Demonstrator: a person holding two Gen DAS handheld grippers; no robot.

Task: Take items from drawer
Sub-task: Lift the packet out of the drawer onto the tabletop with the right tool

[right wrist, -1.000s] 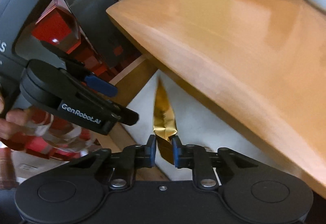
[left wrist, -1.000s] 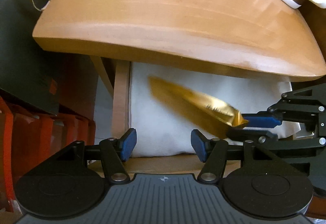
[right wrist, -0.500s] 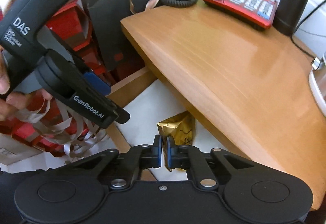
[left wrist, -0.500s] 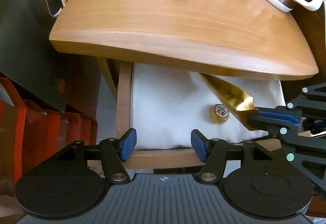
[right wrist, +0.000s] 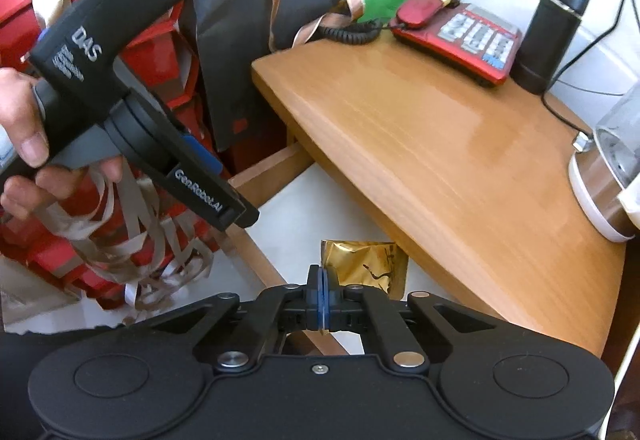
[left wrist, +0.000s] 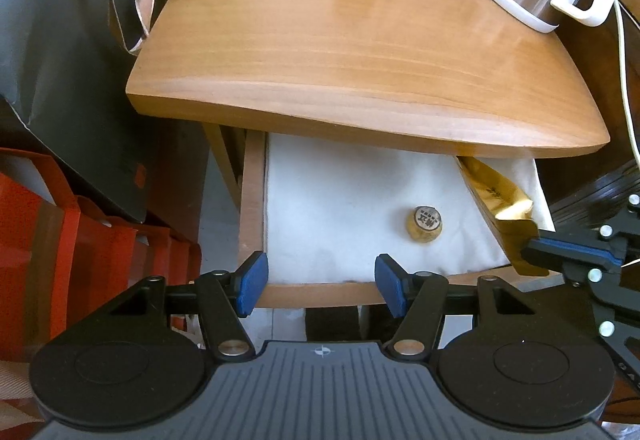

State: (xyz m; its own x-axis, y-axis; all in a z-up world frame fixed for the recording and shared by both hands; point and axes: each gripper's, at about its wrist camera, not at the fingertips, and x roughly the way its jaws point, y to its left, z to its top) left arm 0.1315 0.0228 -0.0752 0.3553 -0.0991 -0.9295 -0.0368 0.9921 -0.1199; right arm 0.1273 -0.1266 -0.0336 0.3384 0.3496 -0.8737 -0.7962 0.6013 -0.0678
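The right gripper (right wrist: 322,294), clamped on the gold packet (right wrist: 362,264), has drawn it toward the drawer's (left wrist: 252,199) right edge — nearly out. The left gripper (left wrist: 318,284) hangs wide open, empty; a small round item (left wrist: 425,223) remains inside.

Gold packet (left wrist: 496,195) partly under tabletop (left wrist: 360,39)

White letters "DAS" stand on the black handle block of the left gripper (right wrist: 240,217), with small lines of print beside them too fine to read. Further down that tool, "GenRobot.AI" runs along its black finger arm. The small round tan object with a printed cap (left wrist: 425,223) in the drawer carries characters, not legible. The red desk telephone (right wrist: 460,29) shows keypad markings, blurred beyond reading.
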